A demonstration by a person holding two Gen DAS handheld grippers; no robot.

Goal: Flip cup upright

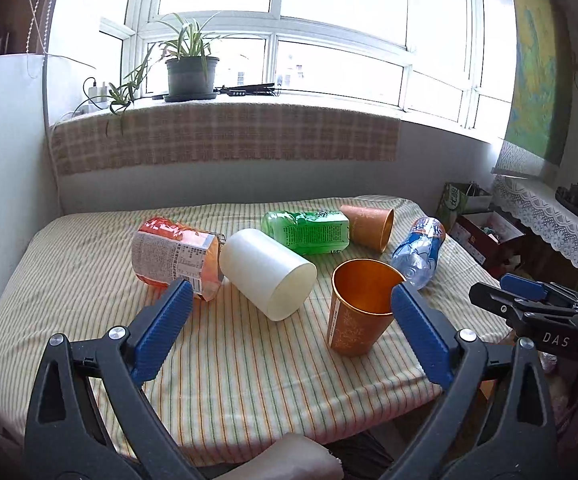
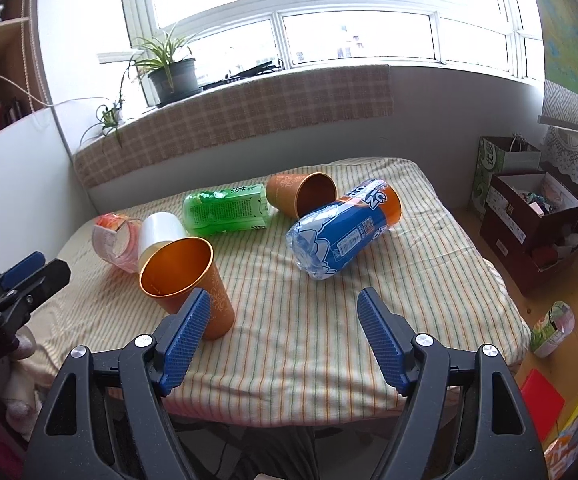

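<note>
An orange cup point(image 1: 359, 308) point(image 2: 187, 276) stands upright on the striped tablecloth point(image 1: 249, 360) point(image 2: 309, 320) near the front. A second orange cup point(image 1: 369, 222) point(image 2: 303, 196) lies on its side at the back. A white cup point(image 1: 267, 272) point(image 2: 160, 232) also lies on its side. My left gripper point(image 1: 289, 312) is open and empty, above the front of the table, with its right pad near the upright cup. My right gripper point(image 2: 285, 320) is open and empty; it also shows at the right edge of the left wrist view point(image 1: 529, 296).
A green bottle point(image 1: 307, 232) point(image 2: 225, 210), a blue-labelled bottle point(image 1: 421, 252) point(image 2: 341, 236) and a red-labelled bottle point(image 1: 177, 256) point(image 2: 115, 240) lie on the cloth. Boxes point(image 2: 529, 220) stand on the floor to the right. A potted plant point(image 1: 191, 68) stands on the window sill.
</note>
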